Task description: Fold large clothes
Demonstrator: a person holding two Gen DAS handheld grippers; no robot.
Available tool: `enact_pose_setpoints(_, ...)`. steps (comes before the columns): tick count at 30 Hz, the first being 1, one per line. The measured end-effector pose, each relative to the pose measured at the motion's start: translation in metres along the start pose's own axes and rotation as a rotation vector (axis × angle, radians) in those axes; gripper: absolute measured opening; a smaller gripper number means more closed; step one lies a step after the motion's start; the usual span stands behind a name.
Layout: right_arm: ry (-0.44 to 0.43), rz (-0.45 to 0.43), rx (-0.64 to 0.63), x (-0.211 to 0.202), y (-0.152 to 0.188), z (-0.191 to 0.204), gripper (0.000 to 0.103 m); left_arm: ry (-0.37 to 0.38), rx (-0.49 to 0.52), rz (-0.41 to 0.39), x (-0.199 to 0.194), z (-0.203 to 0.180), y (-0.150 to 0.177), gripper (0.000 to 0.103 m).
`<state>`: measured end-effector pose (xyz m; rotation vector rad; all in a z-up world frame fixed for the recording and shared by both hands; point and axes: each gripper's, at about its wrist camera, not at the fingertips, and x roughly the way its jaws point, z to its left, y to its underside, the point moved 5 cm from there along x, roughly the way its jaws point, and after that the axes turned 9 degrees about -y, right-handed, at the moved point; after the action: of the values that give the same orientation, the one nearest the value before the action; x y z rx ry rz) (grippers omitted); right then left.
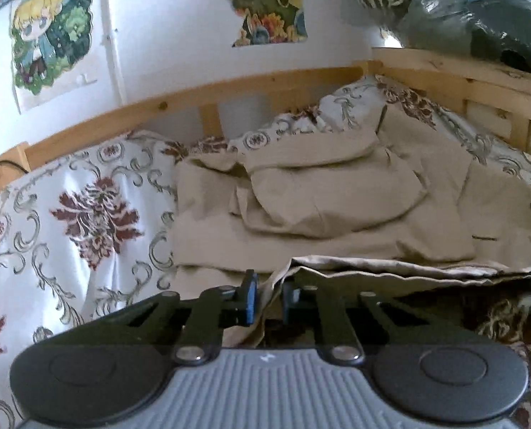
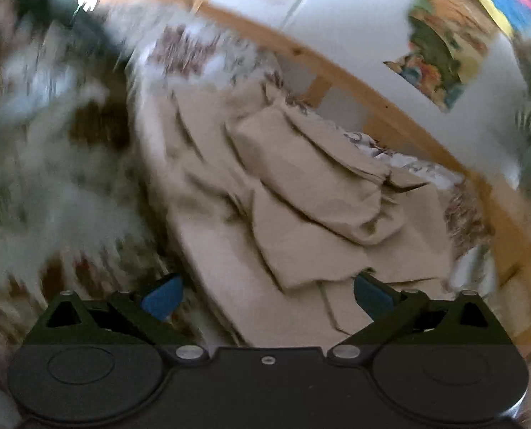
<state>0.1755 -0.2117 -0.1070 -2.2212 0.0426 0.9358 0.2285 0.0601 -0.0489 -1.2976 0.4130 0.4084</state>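
Note:
A large beige garment (image 1: pixel 319 196) lies crumpled on a floral bedspread (image 1: pixel 87 214). My left gripper (image 1: pixel 269 300) is shut on the garment's near edge, which is lifted off the bed and runs to the right. In the right wrist view the same beige garment (image 2: pixel 301 207) lies folded over itself in several layers. My right gripper (image 2: pixel 265 296) is open and empty just above the garment's near part, its blue pads (image 2: pixel 162 298) wide apart. That view is blurred by motion.
A wooden bed rail (image 1: pixel 194 96) runs behind the bed, with a white wall and cartoon posters (image 1: pixel 47 35) above it. Bags in shiny plastic (image 1: pixel 480 10) sit on the rail at the upper right. The rail also shows in the right wrist view (image 2: pixel 372 107).

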Motion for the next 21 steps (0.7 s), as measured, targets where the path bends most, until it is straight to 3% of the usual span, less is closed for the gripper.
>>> enact_pose_setpoints(2, 0.083, 0.030, 0.014, 0.000, 0.008, -0.013, 0.088, -0.003, -0.008, 0.004, 0.002, 0.001, 0.000, 0.014)
enact_pose_setpoints(5, 0.143, 0.010, 0.154, -0.007, 0.016, -0.043, 0.082, -0.027, 0.002, 0.012, 0.000, 0.003, 0.006, 0.015)
enact_pose_setpoints(8, 0.231, -0.002, 0.220, -0.011, 0.021, -0.062, 0.066, -0.070, 0.038, 0.025, 0.002, 0.007, 0.017, 0.031)
enact_pose_setpoints(10, 0.268, -0.004, 0.260, -0.012, 0.022, -0.070, 0.052, -0.104, 0.062, 0.020, 0.002, 0.010, 0.023, 0.050)
enact_pose_setpoints(11, 0.286, 0.000, 0.275, -0.012, 0.024, -0.074, 0.047, -0.111, 0.067, 0.020, 0.001, 0.012, 0.025, 0.054)
enact_pose_setpoints(13, 0.303, 0.014, 0.327, -0.012, 0.032, -0.082, 0.048, -0.124, 0.062, 0.022, 0.001, 0.015, 0.028, 0.063)
enact_pose_setpoints(16, 0.272, 0.035, 0.413, -0.008, 0.042, -0.091, 0.047, -0.124, 0.049, 0.045, -0.001, 0.017, 0.037, 0.065)
enact_pose_setpoints(17, 0.249, 0.039, 0.432, -0.008, 0.045, -0.091, 0.040, -0.124, 0.050, 0.052, -0.001, 0.016, 0.041, 0.064)
enact_pose_setpoints(18, 0.219, 0.038, 0.451, -0.007, 0.046, -0.091, 0.030, -0.122, 0.051, 0.055, -0.002, 0.014, 0.044, 0.056)
enact_pose_setpoints(19, 0.197, 0.034, 0.460, -0.006, 0.046, -0.090, 0.025, -0.111, 0.054, 0.059, -0.003, 0.012, 0.048, 0.036)
enact_pose_setpoints(21, 0.181, 0.025, 0.451, -0.006, 0.042, -0.084, 0.010, -0.088, 0.059, 0.054, -0.005, 0.005, 0.051, 0.011)
